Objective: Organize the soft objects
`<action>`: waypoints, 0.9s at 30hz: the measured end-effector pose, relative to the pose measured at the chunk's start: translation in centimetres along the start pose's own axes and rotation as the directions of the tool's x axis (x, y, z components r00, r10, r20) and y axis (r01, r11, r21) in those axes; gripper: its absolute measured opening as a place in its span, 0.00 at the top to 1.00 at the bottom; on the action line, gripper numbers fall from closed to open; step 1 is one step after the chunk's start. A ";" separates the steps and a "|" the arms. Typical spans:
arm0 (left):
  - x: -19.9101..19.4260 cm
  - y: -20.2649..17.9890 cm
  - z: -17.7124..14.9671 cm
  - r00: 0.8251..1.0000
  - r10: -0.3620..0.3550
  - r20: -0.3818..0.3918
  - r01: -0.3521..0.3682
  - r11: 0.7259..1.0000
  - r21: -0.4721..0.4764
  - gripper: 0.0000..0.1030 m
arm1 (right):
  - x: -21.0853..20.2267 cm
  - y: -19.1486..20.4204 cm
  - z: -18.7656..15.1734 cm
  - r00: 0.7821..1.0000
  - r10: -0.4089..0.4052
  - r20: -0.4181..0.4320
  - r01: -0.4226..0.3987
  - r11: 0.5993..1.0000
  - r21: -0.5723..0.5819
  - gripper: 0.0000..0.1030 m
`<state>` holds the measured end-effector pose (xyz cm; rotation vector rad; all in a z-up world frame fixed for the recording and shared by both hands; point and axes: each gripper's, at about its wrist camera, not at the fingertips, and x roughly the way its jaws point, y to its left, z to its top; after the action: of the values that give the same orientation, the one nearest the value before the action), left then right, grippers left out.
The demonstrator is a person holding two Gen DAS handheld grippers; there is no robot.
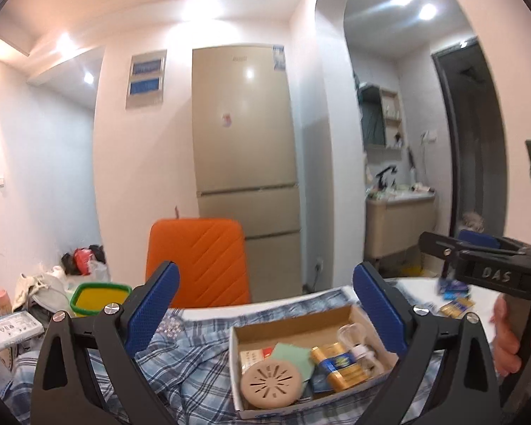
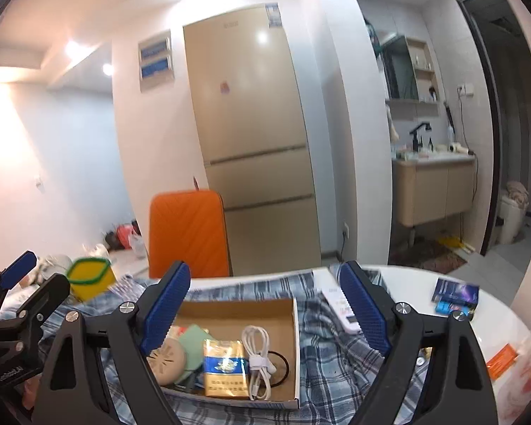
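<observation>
A blue plaid cloth (image 1: pixel 180 364) (image 2: pixel 336 354) lies crumpled over the white table (image 2: pixel 495 322). On it rests an open cardboard box (image 1: pixel 301 322) (image 2: pixel 237 306) holding a gold and blue packet, a white cable, a round beige disc and other small items. My left gripper (image 1: pixel 265 283) is open above the cloth and holds nothing; the right wrist view shows it at the far left (image 2: pixel 39 272). My right gripper (image 2: pixel 265 276) is also open and empty above the box. It appears at the right of the left wrist view (image 1: pixel 453 244), held by a person's hand (image 1: pixel 506 336).
An orange chair back (image 1: pixel 198 258) (image 2: pixel 187 233) stands behind the table, in front of a beige fridge (image 1: pixel 244 124). A yellow tub with a green rim (image 1: pixel 99 297) (image 2: pixel 88 279) sits at the left. A white remote (image 2: pixel 340 308), blue packets (image 2: pixel 455 292) and a wipes pack (image 1: pixel 10 329) lie around.
</observation>
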<state>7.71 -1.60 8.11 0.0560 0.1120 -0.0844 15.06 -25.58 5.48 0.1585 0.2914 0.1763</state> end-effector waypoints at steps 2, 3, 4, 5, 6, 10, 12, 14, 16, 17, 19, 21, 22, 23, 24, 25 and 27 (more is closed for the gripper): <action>-1.6 -0.2 0.6 0.999 -0.025 0.037 0.026 1.000 -0.007 0.00 | -1.8 0.4 0.6 0.999 0.004 0.037 -0.004 1.000 -0.010 0.11; -2.4 -0.4 0.7 0.998 -0.024 0.056 0.024 1.000 -0.004 0.00 | -2.9 0.7 0.9 0.998 0.010 0.057 -0.009 1.000 -0.021 0.08; -3.2 -0.5 0.8 0.997 -0.017 0.076 0.017 1.000 -0.002 0.00 | -3.9 0.9 1.0 0.997 0.011 0.077 -0.009 0.999 -0.033 0.07; -3.8 -0.7 0.8 0.996 -0.015 0.093 0.015 1.000 0.001 0.00 | -4.5 1.1 1.1 0.996 0.011 0.091 -0.007 0.999 -0.042 0.01; -4.4 -0.8 0.8 0.994 -0.017 0.104 0.016 1.000 0.003 0.00 | -5.6 1.4 1.2 0.993 0.013 0.118 -0.006 0.998 -0.056 0.00; -5.7 -0.5 0.0 0.993 -0.043 0.110 0.044 0.999 -0.013 0.00 | -8.4 2.1 1.1 0.986 0.023 0.166 -0.011 0.997 -0.070 0.00; -6.1 -0.2 -1.0 0.991 -0.025 0.130 0.029 0.999 -0.026 0.00 | -9.3 2.0 0.7 0.982 0.024 0.186 -0.014 0.998 -0.058 0.00; -6.4 -0.3 -2.0 0.991 -0.006 0.135 0.009 1.000 -0.021 0.00 | -10.1 2.3 0.0 0.978 0.022 0.207 -0.007 0.997 -0.072 0.00; -6.5 -0.3 -2.9 0.992 -0.002 0.124 0.004 1.000 -0.018 0.00 | -10.5 2.5 -1.0 0.975 0.017 0.221 0.005 0.995 -0.101 0.00; -6.3 -0.2 -3.5 0.993 0.002 0.118 0.000 1.000 -0.019 0.00 | -10.5 2.7 -1.5 0.975 0.021 0.222 0.005 0.993 -0.114 0.00; -6.1 0.1 -4.4 0.995 0.008 0.102 -0.006 1.000 -0.023 0.00 | -10.2 2.6 -2.7 0.978 0.025 0.208 0.001 0.993 -0.121 0.00; -5.8 0.4 -5.4 0.996 0.012 0.088 -0.009 1.000 -0.030 0.00 | -9.3 2.6 -4.1 0.984 -0.022 0.176 0.043 0.992 -0.121 0.00; -5.8 0.6 -5.8 0.996 0.018 0.086 -0.015 0.999 -0.034 0.00 | -9.0 2.7 -4.9 0.984 -0.046 0.172 0.070 0.989 -0.133 0.00; -5.7 0.7 -6.2 0.996 0.029 0.083 -0.026 0.999 -0.037 0.00 | -8.7 2.8 -5.6 0.982 -0.061 0.177 0.087 0.986 -0.142 0.00; -5.6 0.8 -6.5 0.996 0.032 0.078 -0.029 0.999 -0.042 0.00 | -8.5 2.8 -6.3 0.980 -0.076 0.182 0.104 0.983 -0.148 0.00; -5.7 0.8 -6.8 0.997 0.027 0.076 -0.024 0.999 -0.043 0.00 | -8.3 2.8 -7.1 0.979 -0.087 0.182 0.115 0.982 -0.149 0.00; -5.5 0.7 -7.3 0.997 0.032 0.076 -0.030 0.999 -0.031 0.00 | -8.0 2.6 -8.1 0.984 -0.080 0.160 0.103 0.985 -0.138 0.00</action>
<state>1.48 -0.03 1.54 0.0246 0.0363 -0.0537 4.72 -23.57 0.44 0.0134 0.1309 0.0927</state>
